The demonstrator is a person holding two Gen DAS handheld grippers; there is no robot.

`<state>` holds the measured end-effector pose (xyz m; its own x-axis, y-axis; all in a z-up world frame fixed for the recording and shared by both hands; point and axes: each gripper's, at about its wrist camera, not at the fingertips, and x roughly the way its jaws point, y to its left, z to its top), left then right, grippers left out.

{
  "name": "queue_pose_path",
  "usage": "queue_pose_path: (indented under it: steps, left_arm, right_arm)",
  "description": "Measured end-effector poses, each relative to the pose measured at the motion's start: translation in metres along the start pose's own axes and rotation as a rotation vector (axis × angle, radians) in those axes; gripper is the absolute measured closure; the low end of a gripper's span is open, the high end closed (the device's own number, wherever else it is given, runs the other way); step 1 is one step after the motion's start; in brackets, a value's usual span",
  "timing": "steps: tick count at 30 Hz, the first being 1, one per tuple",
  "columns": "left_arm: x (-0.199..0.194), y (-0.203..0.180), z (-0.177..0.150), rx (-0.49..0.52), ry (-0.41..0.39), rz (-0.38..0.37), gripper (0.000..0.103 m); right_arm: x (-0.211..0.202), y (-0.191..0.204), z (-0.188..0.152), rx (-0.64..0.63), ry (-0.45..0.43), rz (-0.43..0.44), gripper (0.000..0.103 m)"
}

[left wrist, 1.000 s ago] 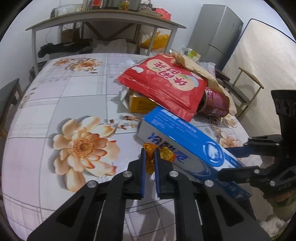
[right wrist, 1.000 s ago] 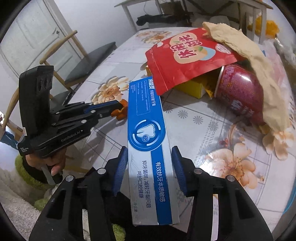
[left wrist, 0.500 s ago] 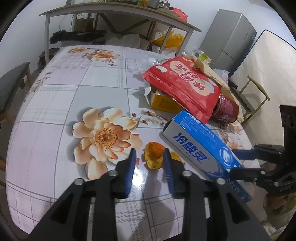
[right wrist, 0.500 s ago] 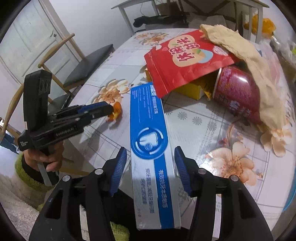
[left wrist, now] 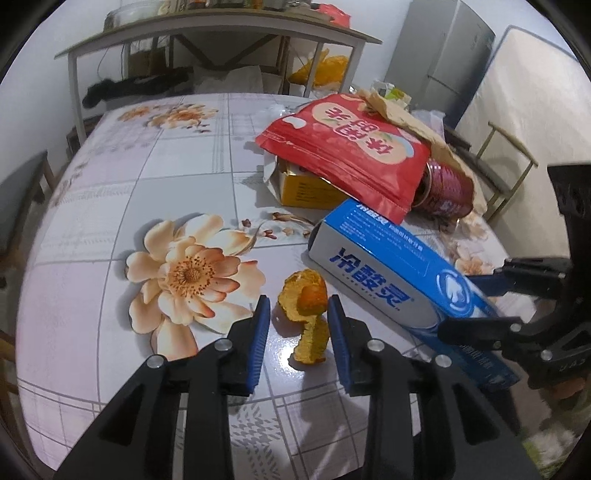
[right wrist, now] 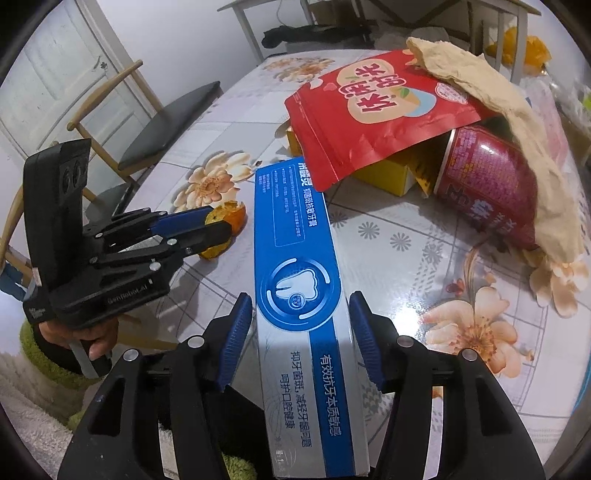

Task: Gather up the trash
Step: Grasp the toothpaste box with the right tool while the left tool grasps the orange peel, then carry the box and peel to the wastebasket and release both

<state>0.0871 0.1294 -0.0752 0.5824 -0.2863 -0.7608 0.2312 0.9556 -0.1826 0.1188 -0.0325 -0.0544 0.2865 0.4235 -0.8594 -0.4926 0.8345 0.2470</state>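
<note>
A curled orange peel (left wrist: 304, 306) lies on the flowered table (left wrist: 110, 184) between the blue pads of my left gripper (left wrist: 297, 314), which is open; neither pad presses on it. A long blue and white toothpaste box (right wrist: 295, 229) rests on the table with its near end past the edge. My right gripper (right wrist: 301, 325) straddles that end, open, with a thin gap at the left pad. The right wrist view shows the left gripper (right wrist: 218, 229) over the peel (right wrist: 225, 218). From the left wrist, the right gripper (left wrist: 465, 306) flanks the box (left wrist: 388, 280).
Behind the box lie a red snack pouch (left wrist: 351, 147), a yellow carton (left wrist: 306, 190), a red can (right wrist: 491, 184) on its side and crumpled brown paper (right wrist: 517, 110). Chairs (right wrist: 166, 125) stand beside the table. A side table (left wrist: 221, 33) and a fridge (left wrist: 443, 55) stand beyond.
My left gripper, shut on the orange peel a second ago, has opened and the peel now lies on the table. The right jaws have widened slightly around the toothpaste box.
</note>
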Motion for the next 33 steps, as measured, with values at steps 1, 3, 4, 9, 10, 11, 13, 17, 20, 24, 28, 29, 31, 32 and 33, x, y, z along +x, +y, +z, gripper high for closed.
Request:
queue_pose_path:
  steps: [1,3,4,9,10,11,13,17,20,24,28,29,31,32,33]
  left_arm:
    - [0.001,-0.002,0.000,0.011,-0.003,0.016,0.074]
    - [0.001,-0.005,0.000,0.022,-0.005,0.028,0.078]
    - [0.002,-0.006,0.000,0.024,-0.006,0.026,0.079]
    - [0.002,-0.007,-0.001,0.018,-0.010,0.018,0.086]
    - [0.002,-0.006,-0.001,0.012,-0.013,0.013,0.087]
    - [0.001,-0.005,-0.001,0.005,-0.017,0.007,0.089]
    - [0.001,-0.003,-0.001,-0.010,-0.022,-0.001,0.091]
    - [-0.002,0.000,-0.002,-0.019,-0.045,-0.010,0.095]
    - [-0.008,0.000,-0.001,-0.014,-0.067,0.000,0.096]
    - [-0.022,0.001,0.002,-0.013,-0.105,0.026,0.097]
    - [-0.046,-0.003,0.006,-0.002,-0.148,0.041,0.097]
    - [-0.051,-0.005,0.007,0.004,-0.158,0.041,0.097]
    - [-0.065,-0.014,0.012,0.030,-0.186,0.036,0.097]
    - [-0.071,-0.018,0.014,0.042,-0.199,0.036,0.097]
    - [-0.079,-0.026,0.017,0.058,-0.215,0.029,0.097]
  right_arm:
    - [0.001,0.000,0.000,0.001,0.001,0.000,0.050]
    - [0.002,0.001,0.000,0.003,0.001,-0.001,0.050]
    - [0.002,0.001,0.000,0.003,0.001,-0.004,0.050]
    - [0.004,0.003,-0.001,0.005,0.002,-0.006,0.050]
    - [0.003,0.003,-0.001,0.005,0.001,-0.005,0.050]
    - [0.003,0.004,-0.001,0.004,-0.001,-0.005,0.050]
    - [0.004,0.003,-0.002,0.006,0.002,-0.005,0.052]
    - [0.007,0.002,-0.004,0.011,0.003,-0.002,0.056]
    - [0.006,0.007,-0.005,-0.004,-0.010,-0.005,0.057]
    - [-0.002,0.014,-0.007,-0.025,-0.041,0.006,0.058]
    - [-0.019,0.016,-0.013,-0.027,-0.083,0.035,0.058]
    - [-0.026,0.015,-0.016,-0.023,-0.100,0.060,0.058]
    - [-0.042,0.013,-0.024,-0.019,-0.140,0.118,0.058]
    - [-0.048,0.012,-0.028,-0.017,-0.154,0.127,0.058]
    - [-0.054,0.010,-0.031,-0.014,-0.169,0.129,0.058]
